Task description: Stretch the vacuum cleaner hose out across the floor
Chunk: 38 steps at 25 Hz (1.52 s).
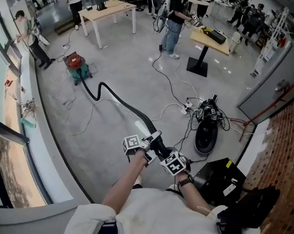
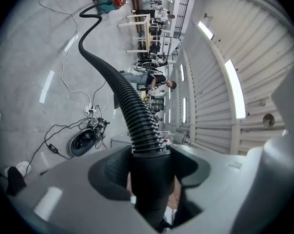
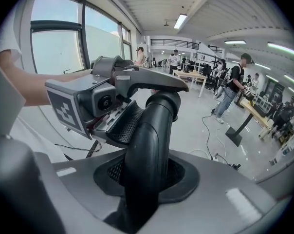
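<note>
The red and green vacuum cleaner (image 1: 76,65) stands far off on the grey floor. Its black ribbed hose (image 1: 119,100) snakes from it toward me and rises off the floor to my hands. In the left gripper view the hose (image 2: 132,106) ends in a smooth black cuff (image 2: 149,179), and my left gripper (image 2: 149,167) is shut on that cuff. Just behind it, my right gripper (image 3: 147,174) is shut on the curved smooth black tube (image 3: 149,140) of the hose end. In the head view the left gripper (image 1: 148,141) and right gripper (image 1: 162,153) sit close together on the hose.
A black device (image 1: 206,133) lies in tangled cables beside a power strip (image 1: 187,108) to the right. A white cable (image 1: 96,112) loops under the hose. Tables (image 1: 108,9) and several people stand at the far end. A black case (image 1: 220,179) sits near my right. Windows line the left side.
</note>
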Available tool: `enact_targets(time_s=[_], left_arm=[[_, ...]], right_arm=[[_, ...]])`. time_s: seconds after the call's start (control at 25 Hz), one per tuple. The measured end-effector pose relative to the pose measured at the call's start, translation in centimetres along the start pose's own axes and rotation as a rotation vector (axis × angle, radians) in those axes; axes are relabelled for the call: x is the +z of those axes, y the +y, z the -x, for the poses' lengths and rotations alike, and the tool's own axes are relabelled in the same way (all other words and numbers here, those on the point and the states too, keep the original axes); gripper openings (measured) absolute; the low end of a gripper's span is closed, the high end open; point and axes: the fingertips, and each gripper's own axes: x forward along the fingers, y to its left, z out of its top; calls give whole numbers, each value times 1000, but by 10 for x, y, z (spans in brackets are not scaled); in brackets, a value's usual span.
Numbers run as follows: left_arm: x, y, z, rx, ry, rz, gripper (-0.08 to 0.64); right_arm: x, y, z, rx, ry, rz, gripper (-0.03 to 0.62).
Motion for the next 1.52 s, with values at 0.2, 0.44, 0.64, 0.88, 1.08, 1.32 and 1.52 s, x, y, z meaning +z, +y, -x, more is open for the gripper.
enact_targets(time_s=[0.2, 0.44, 0.64, 0.88, 1.08, 1.32, 1.52], left_arm=[[-14, 2, -21, -11, 34, -16, 235], [-123, -7, -70, 48, 185, -2, 242], [-250, 0, -135, 46, 409, 2, 245], [-358, -4, -167, -132, 624, -96, 265], [-327, 40, -159, -108, 374, 22, 382], [-290, 67, -183, -19, 295, 51, 476], [-311, 86, -209, 27, 302, 163, 323]], right_arm=[[-16, -16, 13, -1, -1, -19, 117], [-93, -38, 90, 51, 42, -81, 117], [-198, -73, 167, -13, 92, -104, 115], [-286, -101, 238, -118, 207, 86, 114], [-352, -126, 293, -322, 349, 271, 110], [-385, -124, 335, -564, 467, 677, 110], [-361, -117, 349, -747, 476, 962, 114]])
